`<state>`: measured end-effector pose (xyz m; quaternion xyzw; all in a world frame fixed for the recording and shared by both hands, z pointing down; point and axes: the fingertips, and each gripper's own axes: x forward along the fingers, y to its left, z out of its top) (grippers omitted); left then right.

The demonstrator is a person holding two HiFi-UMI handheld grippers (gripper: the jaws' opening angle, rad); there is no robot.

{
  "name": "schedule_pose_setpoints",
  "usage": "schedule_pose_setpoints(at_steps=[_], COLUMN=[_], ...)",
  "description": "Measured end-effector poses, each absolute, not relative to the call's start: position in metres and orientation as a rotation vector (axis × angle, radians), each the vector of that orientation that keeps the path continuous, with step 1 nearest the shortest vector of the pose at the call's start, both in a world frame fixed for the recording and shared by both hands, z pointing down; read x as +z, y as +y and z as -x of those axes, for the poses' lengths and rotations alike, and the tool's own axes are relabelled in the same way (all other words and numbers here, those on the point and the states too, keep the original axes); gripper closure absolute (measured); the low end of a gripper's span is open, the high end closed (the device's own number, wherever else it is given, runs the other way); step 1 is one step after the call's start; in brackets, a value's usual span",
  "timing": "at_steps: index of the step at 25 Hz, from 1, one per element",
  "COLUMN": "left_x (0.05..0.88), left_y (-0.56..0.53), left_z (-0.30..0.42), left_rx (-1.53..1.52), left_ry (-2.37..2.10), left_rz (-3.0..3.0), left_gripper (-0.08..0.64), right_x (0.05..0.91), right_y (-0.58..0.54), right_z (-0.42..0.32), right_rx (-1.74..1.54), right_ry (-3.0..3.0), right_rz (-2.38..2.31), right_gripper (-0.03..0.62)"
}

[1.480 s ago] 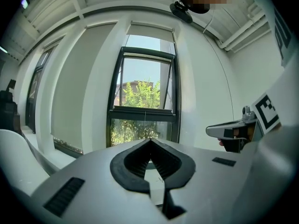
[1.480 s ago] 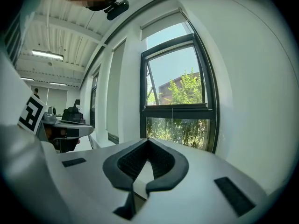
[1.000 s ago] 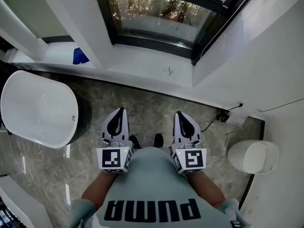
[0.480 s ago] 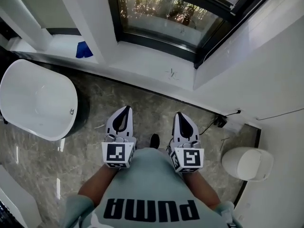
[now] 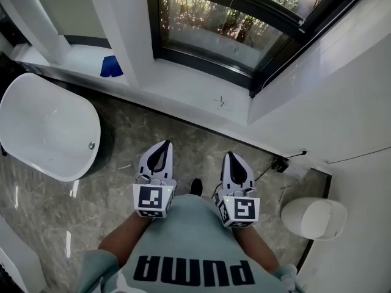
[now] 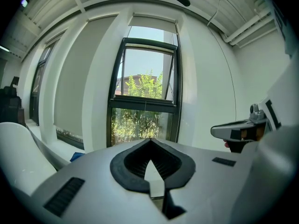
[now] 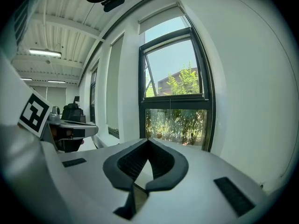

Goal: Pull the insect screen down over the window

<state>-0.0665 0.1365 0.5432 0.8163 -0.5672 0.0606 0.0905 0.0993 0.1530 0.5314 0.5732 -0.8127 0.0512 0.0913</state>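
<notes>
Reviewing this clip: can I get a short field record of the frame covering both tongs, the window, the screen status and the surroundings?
left tongs: shut, empty, held low, pointing toward the window
right tongs: shut, empty, beside the left, not touching it
window: black frame, glass uncovered, greenery outside
insect screen: not down over the glass; thin cord hangs mid-pane
surroundings: white bathtub at left, blue cloth on the sill, white rounded fixture at right
task stage: not begun; neither tongs touch the window
</notes>
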Motion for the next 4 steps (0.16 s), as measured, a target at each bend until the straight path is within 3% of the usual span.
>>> schedule_pose_setpoints(at_steps=[4], left_x=[0.5422], left_y=[0.1383], left_z=[0.0680], left_rx=[0.172], left_ry=[-1.685], left_rz=[-2.424], left_gripper=[0.548], right_x=[0.5289], right_y=[0.1546], right_z=[-0.0993], right_rx=[0.159], right_ry=[-2.399], right_rz=[-1.711], right_gripper=[0.588])
